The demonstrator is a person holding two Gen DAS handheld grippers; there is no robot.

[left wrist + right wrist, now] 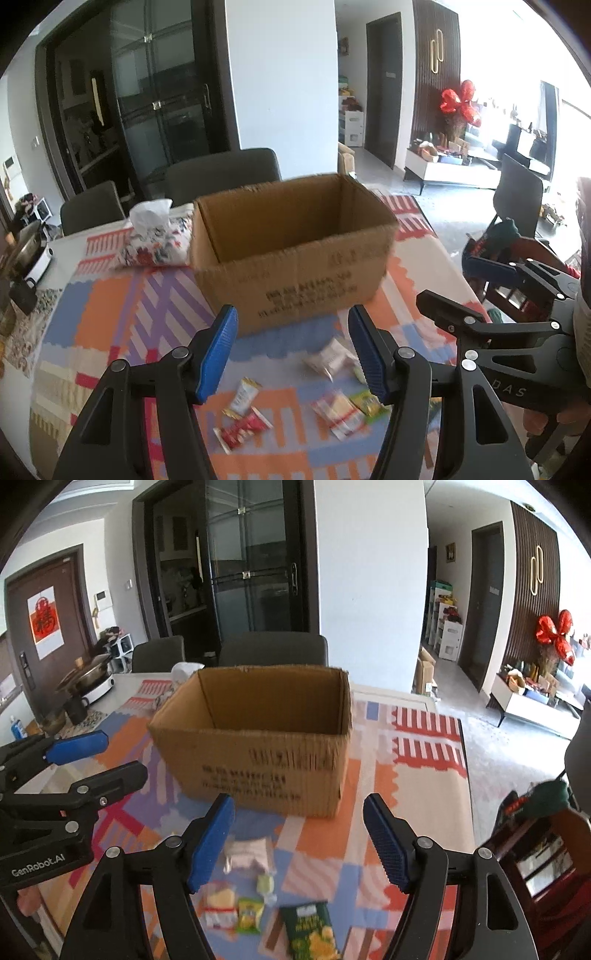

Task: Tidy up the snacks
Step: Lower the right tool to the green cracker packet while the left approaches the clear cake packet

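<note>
Snacks: small packets point(251, 910) loose on the tablecloth point(424, 786), at 6 o'clock from the open cardboard box point(258, 753).
Left gripper point(293, 350): jaws wide, empty.
Right gripper point(299, 840): jaws wide, empty.
Risk: thin wrappers may slip or crush; grippers may collide.

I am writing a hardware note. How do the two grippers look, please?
Both the left gripper and the right gripper are matte black frames with silver rivets and ribbed blue fingers. White lettering reads "GenRobot.AI" on the left, "DAS" on the right. No cables show.
</note>
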